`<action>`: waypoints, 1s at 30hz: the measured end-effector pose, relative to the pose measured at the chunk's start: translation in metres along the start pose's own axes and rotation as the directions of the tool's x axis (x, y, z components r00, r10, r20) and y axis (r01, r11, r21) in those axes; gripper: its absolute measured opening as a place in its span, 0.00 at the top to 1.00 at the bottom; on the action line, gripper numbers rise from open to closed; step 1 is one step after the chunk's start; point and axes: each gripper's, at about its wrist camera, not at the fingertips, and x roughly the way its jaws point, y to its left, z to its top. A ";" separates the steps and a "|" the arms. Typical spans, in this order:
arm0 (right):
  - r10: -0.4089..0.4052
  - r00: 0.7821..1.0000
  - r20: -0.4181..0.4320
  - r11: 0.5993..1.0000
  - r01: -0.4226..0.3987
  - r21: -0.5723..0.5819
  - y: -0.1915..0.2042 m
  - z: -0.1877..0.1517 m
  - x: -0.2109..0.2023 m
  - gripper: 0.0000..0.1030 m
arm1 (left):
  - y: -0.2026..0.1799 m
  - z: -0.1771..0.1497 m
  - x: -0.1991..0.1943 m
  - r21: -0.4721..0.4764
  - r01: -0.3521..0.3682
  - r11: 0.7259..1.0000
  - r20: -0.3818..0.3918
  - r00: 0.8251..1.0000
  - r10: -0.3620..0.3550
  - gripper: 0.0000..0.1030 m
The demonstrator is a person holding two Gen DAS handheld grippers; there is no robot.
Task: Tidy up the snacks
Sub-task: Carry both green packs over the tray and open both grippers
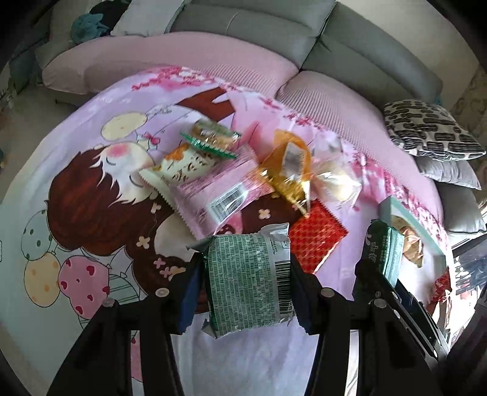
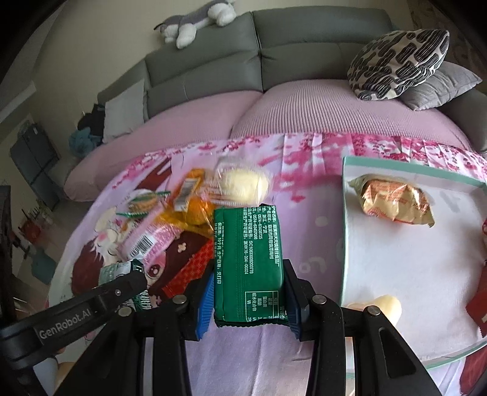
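Crowding the cartoon cloth (image 1: pixel 76 213), loose snacks (image 1: pixel 213 170) flank a tray (image 2: pixel 345 228).

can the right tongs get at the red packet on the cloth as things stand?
Probably not yet. The right tongs are shut on a dark green packet, so they have no free grip. The red packet lies in the open on the cloth, partly under an orange wrapper; unload into the tray first.

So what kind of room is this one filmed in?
Most likely a home living room: a grey sofa with cushions, a plush toy on its back, and a table under a cartoon cloth strewn with snacks.
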 end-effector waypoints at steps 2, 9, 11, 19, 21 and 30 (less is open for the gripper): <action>-0.003 1.000 0.006 1.000 0.003 0.001 -0.001 0.001 -0.002 0.59 | -0.005 0.000 -0.003 0.010 0.009 1.000 0.013 1.000 -0.009 0.47; -0.019 0.999 0.045 0.999 0.017 0.044 -0.021 0.007 -0.016 0.59 | -0.027 -0.002 -0.006 0.068 0.041 0.997 0.033 0.999 -0.043 0.47; -0.027 0.998 0.064 0.997 0.022 0.071 -0.032 0.010 -0.023 0.59 | -0.035 -0.002 -0.009 0.086 0.041 0.995 0.040 0.998 -0.044 0.47; -0.134 0.984 0.116 0.972 0.107 0.211 -0.096 0.019 -0.046 0.59 | -0.078 0.003 -0.009 0.179 0.059 0.982 0.040 0.997 -0.068 0.47; -0.176 0.977 0.117 0.961 0.145 0.234 -0.111 0.019 -0.050 0.59 | -0.089 0.004 -0.008 0.201 0.064 0.977 0.038 0.997 -0.073 0.47; -0.282 0.955 0.095 0.903 0.231 0.363 -0.176 0.011 -0.063 0.59 | -0.165 0.003 -0.002 0.361 0.119 0.925 0.051 0.988 -0.147 0.47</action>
